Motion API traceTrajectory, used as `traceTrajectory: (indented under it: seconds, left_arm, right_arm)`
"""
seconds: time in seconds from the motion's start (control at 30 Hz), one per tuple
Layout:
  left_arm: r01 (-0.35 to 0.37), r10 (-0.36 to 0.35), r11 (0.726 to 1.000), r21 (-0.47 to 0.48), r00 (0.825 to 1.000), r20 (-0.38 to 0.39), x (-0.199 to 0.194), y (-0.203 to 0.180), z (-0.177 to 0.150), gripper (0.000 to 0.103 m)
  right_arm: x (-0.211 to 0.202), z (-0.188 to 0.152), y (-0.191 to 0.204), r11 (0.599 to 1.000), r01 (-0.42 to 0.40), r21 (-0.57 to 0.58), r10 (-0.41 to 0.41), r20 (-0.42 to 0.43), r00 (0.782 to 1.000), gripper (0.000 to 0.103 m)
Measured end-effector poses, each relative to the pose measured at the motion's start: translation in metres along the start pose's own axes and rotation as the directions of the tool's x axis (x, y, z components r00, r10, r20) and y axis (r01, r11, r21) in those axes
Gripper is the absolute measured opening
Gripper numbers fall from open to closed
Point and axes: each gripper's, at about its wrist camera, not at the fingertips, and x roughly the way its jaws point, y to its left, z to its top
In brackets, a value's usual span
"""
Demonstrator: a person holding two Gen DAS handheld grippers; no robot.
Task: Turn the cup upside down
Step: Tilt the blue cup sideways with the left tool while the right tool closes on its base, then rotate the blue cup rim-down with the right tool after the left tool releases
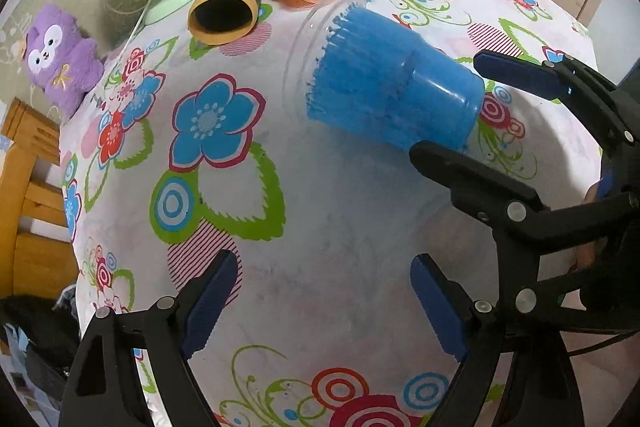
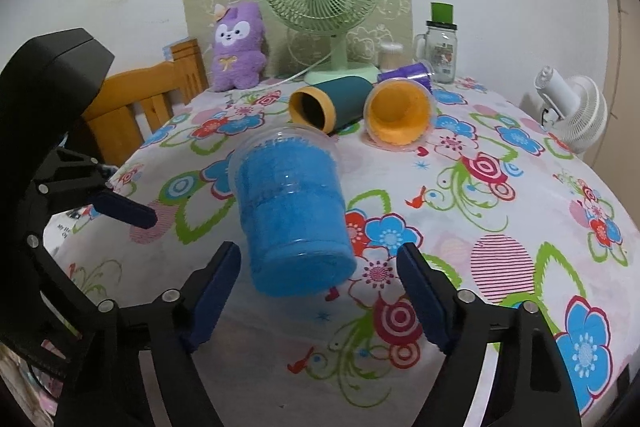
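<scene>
The clear plastic cup with the blue lining (image 2: pixel 294 219) lies on its side on the flower-patterned tablecloth (image 2: pixel 500 195), its closed base toward us and its open mouth pointing toward the far cups. Our right gripper (image 2: pixel 320 297) has its jaws spread wide to either side of the base, and neither blue pad appears to touch the wall yet. Our left gripper (image 1: pixel 324 303) is also spread apart, over bare cloth near the cup and holding nothing.

We judge this to be the approach, just before the grasp: the cup is not yet lifted or turned. The next move calls for closing the right jaws on the base end, gently since the thin wall will likely flex, then raising and rotating so the mouth faces down.

Beyond the cup lie a teal tumbler with an orange rim (image 2: pixel 328 103) and an orange-lined cup (image 2: pixel 400 115), both on their sides, near enough to be bumped during the turn.
</scene>
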Motion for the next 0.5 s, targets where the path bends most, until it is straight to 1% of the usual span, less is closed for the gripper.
traceTrajectory:
  seconds: [0.07,0.13,0.2,0.3,0.4,0.5]
  left_arm:
    - [-0.001,0.001,1.0,-0.002,1.0,0.005,0.0,0.0,0.0,0.09]
    - [-0.004,0.004,1.0,-0.002,1.0,0.009,-0.001,-0.001,0.0,0.09]
    - [-0.007,0.007,1.0,0.0,1.0,0.012,-0.002,-0.003,0.0,0.09]
    - [-0.003,0.003,1.0,-0.009,1.0,0.016,-0.005,-0.003,0.0,0.09]
    - [0.019,-0.018,0.999,-0.033,1.0,0.01,-0.01,-0.001,0.002,0.09]
    - [0.041,-0.041,0.998,-0.056,0.999,0.006,-0.019,0.001,0.005,0.09]
  right_arm:
    - [0.0,-0.001,0.001,1.0,-0.004,-0.005,0.004,-0.005,1.0,0.076]
    - [0.003,-0.002,0.002,1.0,-0.01,-0.009,0.01,-0.023,1.0,0.066]
    - [0.006,-0.003,0.002,1.0,-0.018,-0.015,0.017,-0.042,0.999,0.059]
    - [0.006,-0.002,0.001,1.0,-0.025,-0.011,0.024,-0.052,0.998,0.059]
    - [0.004,0.003,0.0,1.0,-0.031,0.006,0.031,-0.067,0.997,0.059]
    - [-0.006,0.015,0.0,1.0,-0.023,0.005,0.023,-0.078,0.997,0.059]
